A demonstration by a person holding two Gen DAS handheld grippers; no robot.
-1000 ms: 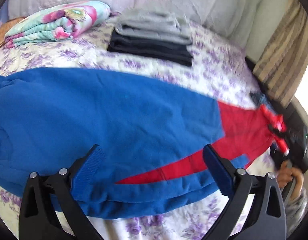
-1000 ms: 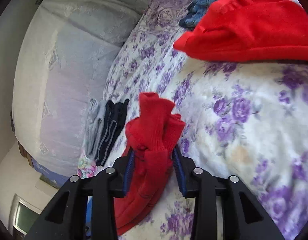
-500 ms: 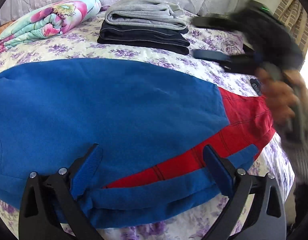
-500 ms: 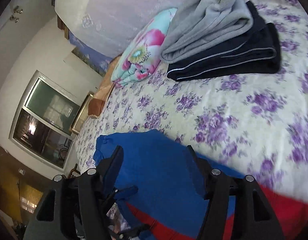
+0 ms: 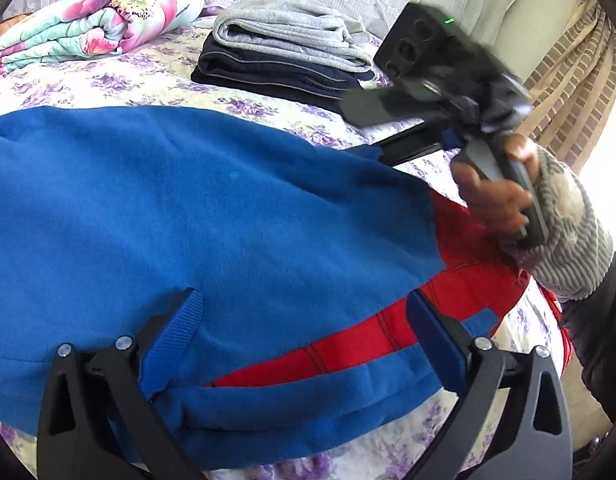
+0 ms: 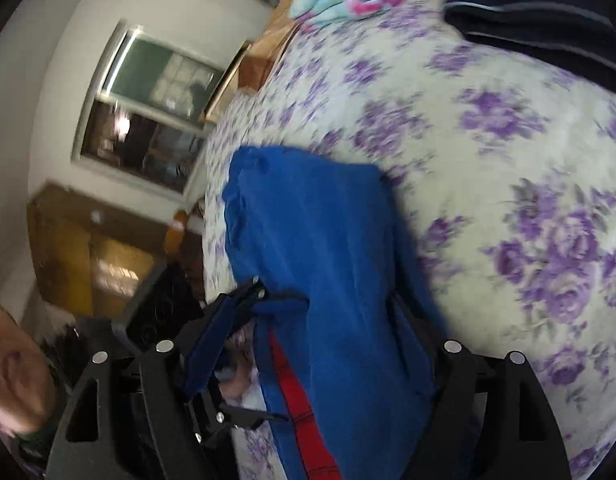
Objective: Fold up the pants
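**Trainee:** Where do the pants lie?

**Instructor:** The pants [image 5: 211,216] lie flat on the bed [image 5: 155,76], folded lengthwise, blue fabric over a red panel that shows along the near edge and at the right end. A doubled blue hem runs along the near edge of the bed.

**Trainee:** State of each claw?

**Instructor:** The left gripper [image 5: 303,332] is released: both pads stand wide apart above the near hem, with fabric between them but no pressure on it. The right gripper [image 6: 308,344] is also released. Its jaws have just been opening, and the blue fabric lies between them unpinched. In the left wrist view the person's hand [image 5: 496,196] holds that tool over the red end, blurred.

**Trainee:** How should the next step be done well?

**Instructor:** Judged from the layout, one fold is laid and the following grasp is being set up. Lower each claw until the pads straddle all layers at the edge, then clench; a grip on the top layer alone would likely peel the fold open. Lift both ends level and carry them across together so that the edges meet.

**Trainee:** What else is on the bed?

**Instructor:** A folded stack [image 5: 283,56], grey over dark, sits near the far edge, well apart from the pants. A floral blanket [image 5: 91,28] lies at the far left corner. Keep the fold clear of both.
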